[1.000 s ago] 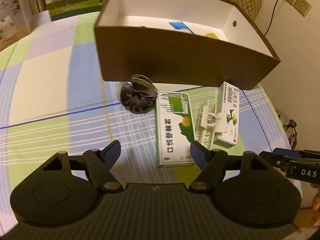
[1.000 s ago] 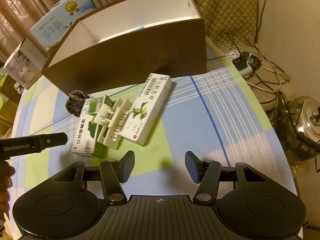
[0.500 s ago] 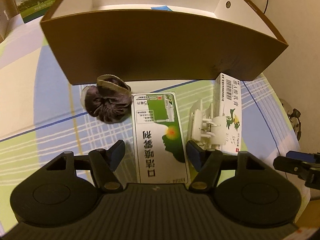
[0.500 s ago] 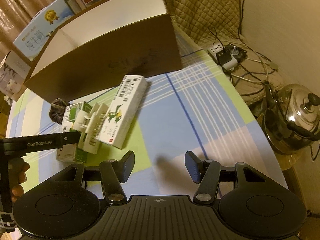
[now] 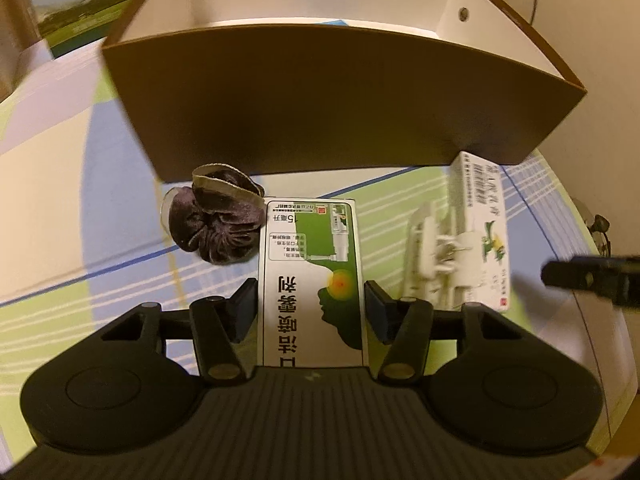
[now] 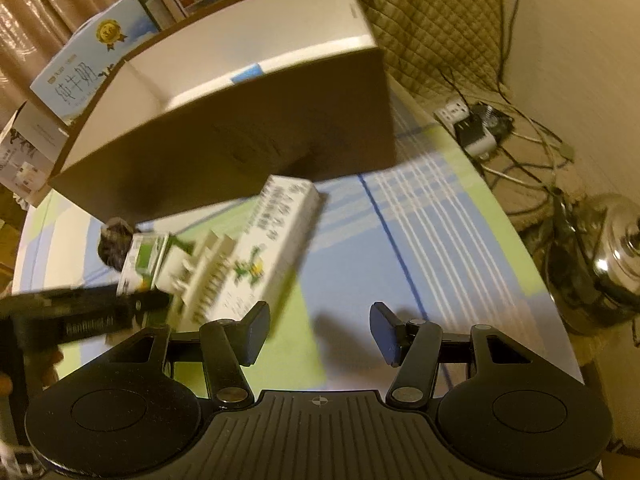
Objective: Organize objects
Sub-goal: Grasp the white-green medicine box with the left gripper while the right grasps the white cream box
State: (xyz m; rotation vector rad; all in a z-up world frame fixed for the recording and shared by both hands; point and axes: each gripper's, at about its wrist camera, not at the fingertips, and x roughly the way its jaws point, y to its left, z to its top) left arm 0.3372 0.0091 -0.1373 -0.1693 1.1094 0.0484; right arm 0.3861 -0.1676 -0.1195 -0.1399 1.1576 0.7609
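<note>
Left gripper (image 5: 310,308): jaws closing, now straddling the green-and-white medicine box (image 5: 312,276), which lies flat on the checked tablecloth (image 5: 80,184); the blue pads sit at both long edges, though firm contact cannot be confirmed. A second ago the jaws stood wider and the box lay ahead of them, so the gripper has come down over it; judged as the grasp stage of a pick. Right gripper (image 6: 318,330): jaws spread, nothing between them, hovering over bare cloth with no change in spread; its view is blurred. Just right of the medicine box lies a white hair claw clip (image 5: 428,256), touching a longer white carton (image 5: 480,232). Just left, touching the box's far corner, sits a dark velvet scrunchie (image 5: 216,224). Beyond stands the brown open box (image 5: 328,96), white inside, the probable destination. Four items are still outside it; the task appears at an early stage.
</note>
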